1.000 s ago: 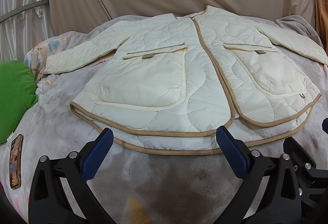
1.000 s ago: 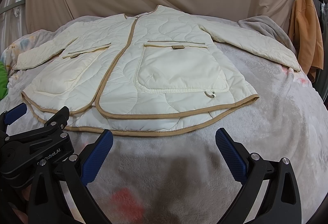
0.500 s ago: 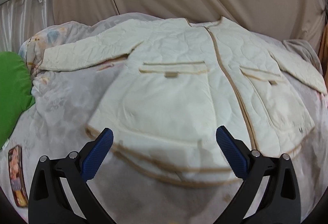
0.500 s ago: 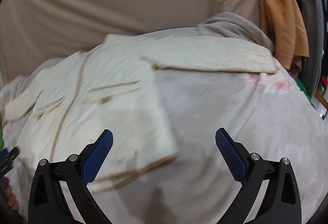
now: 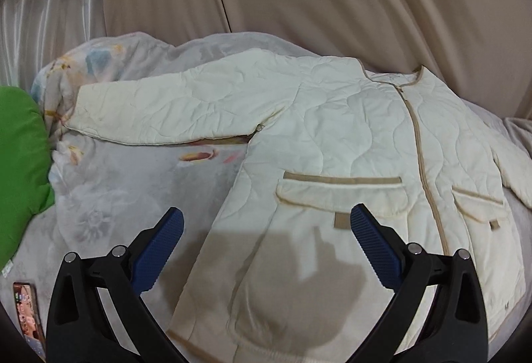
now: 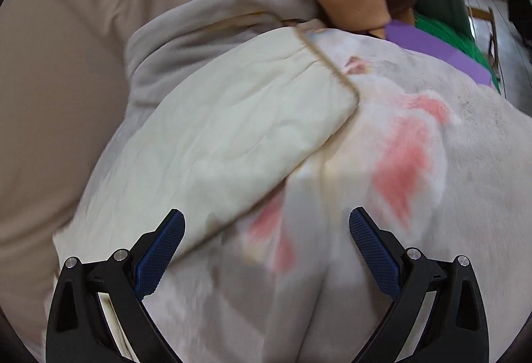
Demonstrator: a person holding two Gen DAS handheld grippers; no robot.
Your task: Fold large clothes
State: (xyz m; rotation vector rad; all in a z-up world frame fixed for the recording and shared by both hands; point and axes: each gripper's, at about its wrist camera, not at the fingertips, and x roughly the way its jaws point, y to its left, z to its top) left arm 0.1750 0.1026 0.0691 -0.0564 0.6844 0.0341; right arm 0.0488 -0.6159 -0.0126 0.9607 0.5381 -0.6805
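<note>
Left wrist view: a cream quilted jacket (image 5: 349,143) lies spread face-up on a grey floral blanket (image 5: 126,196) covering the bed.
Its sleeve (image 5: 173,110) stretches left toward a green cushion (image 5: 20,170); a phone (image 5: 28,313) lies near the corner. Left hand-held gripper (image 5: 266,250) hovers above the jacket, jaws wide apart and empty. Right hand-held gripper (image 6: 266,253), equally spread and empty, hovers near the other sleeve's cuff (image 6: 252,117).
</note>
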